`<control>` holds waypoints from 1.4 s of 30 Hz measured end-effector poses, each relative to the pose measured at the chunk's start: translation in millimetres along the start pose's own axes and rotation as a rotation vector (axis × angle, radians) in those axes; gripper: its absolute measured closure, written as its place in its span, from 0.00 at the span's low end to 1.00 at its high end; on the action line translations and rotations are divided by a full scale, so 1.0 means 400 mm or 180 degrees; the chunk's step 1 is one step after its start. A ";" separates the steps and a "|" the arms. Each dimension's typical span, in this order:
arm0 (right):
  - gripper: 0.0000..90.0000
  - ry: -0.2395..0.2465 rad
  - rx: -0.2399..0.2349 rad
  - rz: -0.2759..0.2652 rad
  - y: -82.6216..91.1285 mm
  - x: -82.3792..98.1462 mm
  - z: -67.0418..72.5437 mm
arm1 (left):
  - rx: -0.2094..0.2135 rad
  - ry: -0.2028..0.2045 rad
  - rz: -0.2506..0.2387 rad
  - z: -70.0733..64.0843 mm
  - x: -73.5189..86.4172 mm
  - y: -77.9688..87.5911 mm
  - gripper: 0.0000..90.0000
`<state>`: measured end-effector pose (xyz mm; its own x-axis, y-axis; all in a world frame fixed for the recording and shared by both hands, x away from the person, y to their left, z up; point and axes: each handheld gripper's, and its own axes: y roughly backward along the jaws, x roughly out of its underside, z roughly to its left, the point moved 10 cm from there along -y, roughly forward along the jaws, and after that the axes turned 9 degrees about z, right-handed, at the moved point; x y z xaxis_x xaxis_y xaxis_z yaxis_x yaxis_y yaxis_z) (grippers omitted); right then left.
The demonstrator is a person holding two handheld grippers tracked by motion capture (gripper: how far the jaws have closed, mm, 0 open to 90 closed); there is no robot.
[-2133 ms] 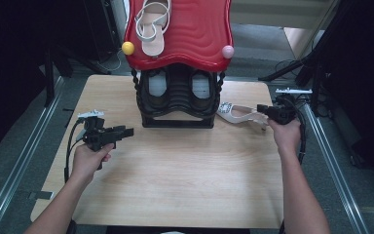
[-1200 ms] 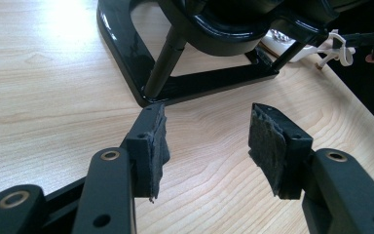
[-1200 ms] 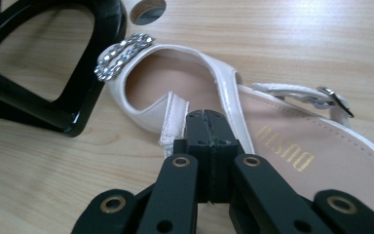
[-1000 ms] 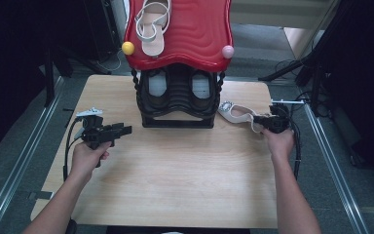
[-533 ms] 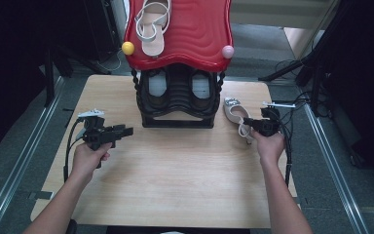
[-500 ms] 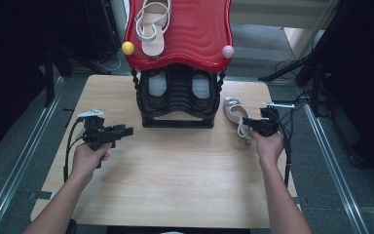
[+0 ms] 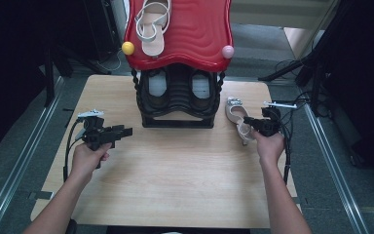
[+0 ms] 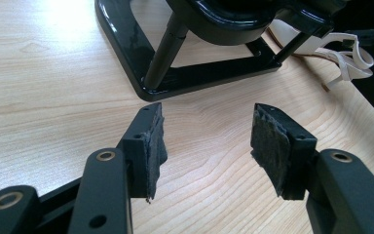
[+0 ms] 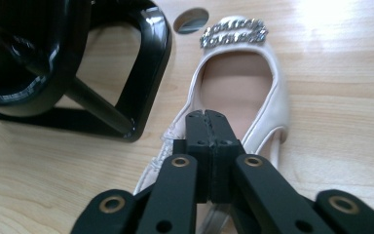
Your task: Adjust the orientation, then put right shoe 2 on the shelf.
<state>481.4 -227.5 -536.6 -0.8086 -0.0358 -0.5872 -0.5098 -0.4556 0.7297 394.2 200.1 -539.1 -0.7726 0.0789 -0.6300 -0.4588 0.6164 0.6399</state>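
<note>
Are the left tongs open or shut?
Open. In the left gripper view the two pads of the left tongs stand wide apart, with bare table between them.

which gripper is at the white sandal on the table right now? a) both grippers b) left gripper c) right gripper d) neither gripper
c: the right gripper, jaws closed, sits over the heel end of the white sandal beside the black rack base, while the left gripper hangs open over bare wooden table.
</note>
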 end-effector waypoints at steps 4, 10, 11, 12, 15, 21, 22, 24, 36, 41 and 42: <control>0.97 -0.0033 0.0056 -0.0062 0.024 -0.023 -0.007 | 0.0004 -0.0003 0.0007 -0.002 0.001 -0.002 0.51; 0.93 0.0001 0.0047 -0.0119 0.043 -0.060 0.014 | 0.0017 0.0016 0.0034 -0.005 0.005 -0.003 0.49; 0.93 0.0001 0.0043 -0.0102 0.040 -0.063 0.020 | 0.0016 0.0027 0.0024 -0.004 0.004 -0.004 0.49; 0.93 0.0018 0.0029 -0.0092 0.035 -0.066 0.027 | 0.0016 0.0030 0.0021 -0.004 0.004 -0.005 0.49; 0.91 0.0042 0.0034 -0.0030 0.015 -0.065 0.042 | 0.0027 0.0024 0.0009 -0.005 0.003 -0.003 0.49; 0.85 0.0041 0.0097 0.0083 -0.029 -0.050 0.045 | 0.0022 0.0024 0.0003 -0.004 0.005 0.000 0.49; 0.84 0.0037 0.0104 0.0064 -0.035 -0.049 0.042 | 0.0023 0.0022 -0.0002 -0.003 0.004 0.001 0.49; 0.83 0.0022 0.0127 0.0075 -0.046 -0.044 0.039 | 0.0029 0.0033 -0.0003 -0.003 0.004 0.001 0.49; 0.85 -0.0018 0.0201 0.0094 -0.099 -0.013 0.025 | 0.0036 0.0040 -0.0017 -0.003 0.003 0.002 0.49; 0.90 0.0046 0.0261 0.0089 -0.106 -0.008 0.023 | 0.0040 0.0040 -0.0015 -0.004 0.003 0.001 0.49; 0.91 0.0032 0.0266 0.0102 -0.107 -0.007 0.023 | 0.0040 0.0043 -0.0013 -0.004 0.004 0.001 0.49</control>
<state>502.9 -199.6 -562.9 -0.8222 -0.0582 -0.5662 -0.5067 -0.3784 0.7747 392.3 199.1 -539.1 -0.7767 0.0658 -0.6264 -0.4564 0.6266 0.6317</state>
